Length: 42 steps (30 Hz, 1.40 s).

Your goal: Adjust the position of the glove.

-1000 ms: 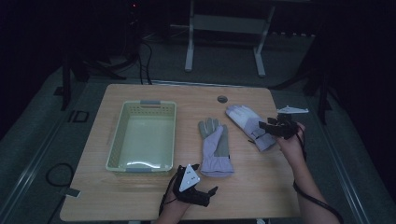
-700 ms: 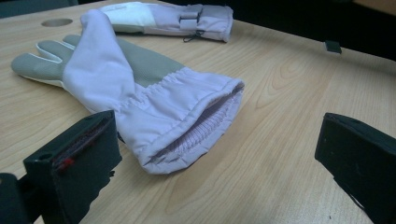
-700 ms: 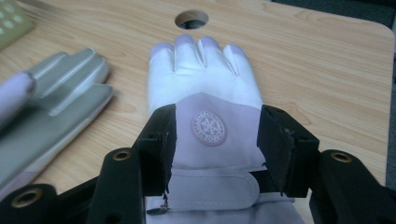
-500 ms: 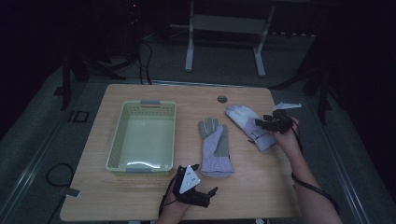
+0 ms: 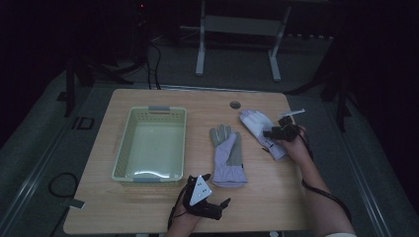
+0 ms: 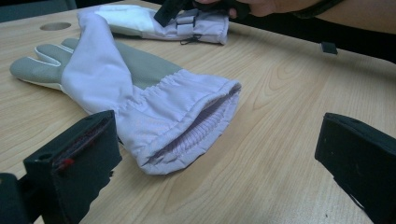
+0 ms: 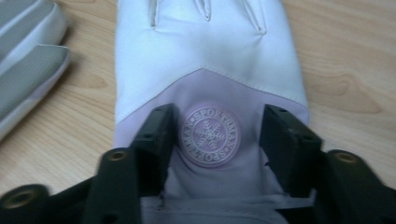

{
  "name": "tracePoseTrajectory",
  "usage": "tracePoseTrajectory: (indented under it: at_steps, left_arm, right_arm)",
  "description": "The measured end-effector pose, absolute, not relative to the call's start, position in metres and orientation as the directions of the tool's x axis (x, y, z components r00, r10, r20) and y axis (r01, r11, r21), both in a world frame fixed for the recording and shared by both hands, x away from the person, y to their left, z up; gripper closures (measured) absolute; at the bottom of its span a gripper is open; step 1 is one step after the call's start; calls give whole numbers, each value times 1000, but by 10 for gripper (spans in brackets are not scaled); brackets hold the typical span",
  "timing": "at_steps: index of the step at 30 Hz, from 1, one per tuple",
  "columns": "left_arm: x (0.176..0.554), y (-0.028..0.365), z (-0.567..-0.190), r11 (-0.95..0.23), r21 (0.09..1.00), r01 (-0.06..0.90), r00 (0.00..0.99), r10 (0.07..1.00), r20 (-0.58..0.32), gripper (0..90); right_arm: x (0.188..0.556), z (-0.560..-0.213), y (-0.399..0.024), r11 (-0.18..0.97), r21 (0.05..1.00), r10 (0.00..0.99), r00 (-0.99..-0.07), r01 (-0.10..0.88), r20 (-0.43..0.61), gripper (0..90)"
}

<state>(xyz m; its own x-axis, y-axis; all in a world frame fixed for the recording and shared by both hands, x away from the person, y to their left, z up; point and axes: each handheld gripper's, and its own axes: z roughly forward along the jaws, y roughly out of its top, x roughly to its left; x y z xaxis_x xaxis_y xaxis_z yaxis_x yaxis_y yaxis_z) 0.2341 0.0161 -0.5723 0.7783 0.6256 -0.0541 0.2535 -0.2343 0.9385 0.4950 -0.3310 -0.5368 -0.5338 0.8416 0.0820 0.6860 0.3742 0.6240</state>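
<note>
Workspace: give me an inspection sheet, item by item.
Surface: wooden table, round hole near far edge.
Job's things: right glove back up, snowflake badge; left glove palm up, cuff toward left gripper.
Clutter: pale green basket, nothing seen inside.
Grippers: right gripper jaws just closing, straddling right glove's badge, grip not yet sure; left gripper open, facing cuff, apart.
Cables: one along right forearm; one on floor.
Surroundings: dark room, white stand behind table.
</note>
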Motion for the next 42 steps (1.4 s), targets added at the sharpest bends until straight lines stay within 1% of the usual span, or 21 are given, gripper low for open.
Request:
tracePoseTrajectory:
  at_steps: [2,4,5,6,7,8,11,15,17,18,19,24,26,27,28,32,36,39,42]
  left_arm:
    - [234,16,-572,-234,938,254,779,625,-55,2]
    - [234,16,-572,-233,938,255,779,624,-57,2]
    - [234,16,-572,-233,938,255,779,624,-57,1]
    - [234,16,-572,-232,938,256,780,623,-59,2]
    - [234,16,-572,-231,939,256,780,623,-59,2]
    - [234,17,-572,-232,939,256,780,622,-59,2]
    - [235,17,-572,-231,938,258,781,622,-62,2]
    - [235,17,-572,-229,939,257,783,619,-63,1]
    - [235,17,-572,-229,939,256,783,619,-62,2]
    - [235,17,-572,-230,939,256,782,620,-61,1]
    - [234,17,-572,-230,939,255,782,621,-61,1]
    - [234,16,-572,-232,939,253,772,633,-52,1]
    - [234,16,-572,-232,939,253,772,633,-52,2]
    - [234,16,-572,-227,939,256,777,626,-60,1]
    - [234,16,-572,-224,939,262,784,617,-71,1]
    - [235,16,-572,-221,938,266,785,615,-78,1]
    - [236,15,-572,-237,935,265,797,600,-74,2]
    - [236,15,-572,-240,933,269,801,594,-78,2]
    - [235,14,-572,-247,934,258,800,596,-64,2]
  right_arm:
    - [494,-535,-328,391,612,837,-542,687,74,609]
    - [493,-534,-324,404,602,837,-544,689,60,637]
    - [493,-534,-323,390,597,843,-532,701,74,658]
    - [492,-532,-324,351,600,858,-504,719,103,723]
    - [492,-532,-324,351,600,858,-504,719,103,723]
    - [489,-525,-324,311,607,874,-471,732,120,772]
    - [484,-518,-324,288,615,884,-451,734,125,781]
    - [470,-494,-330,224,649,905,-402,727,137,790]
    - [460,-481,-334,168,675,909,-378,719,176,793]
    - [448,-467,-335,145,696,912,-368,703,183,794]
    - [448,-467,-335,145,696,912,-368,703,183,794]
    - [421,-441,-337,110,721,932,-323,684,163,793]
    - [412,-437,-337,84,730,942,-293,678,164,793]
    - [403,-434,-337,47,740,950,-260,671,175,794]
    - [403,-434,-337,47,740,950,-260,671,175,794]
    - [384,-431,-336,23,753,956,-236,658,177,794]
    - [365,-433,-337,-14,768,973,-169,640,159,792]
    - [351,-442,-344,-62,771,975,-126,634,182,789]
    - [345,-450,-344,-65,765,976,-118,640,182,789]
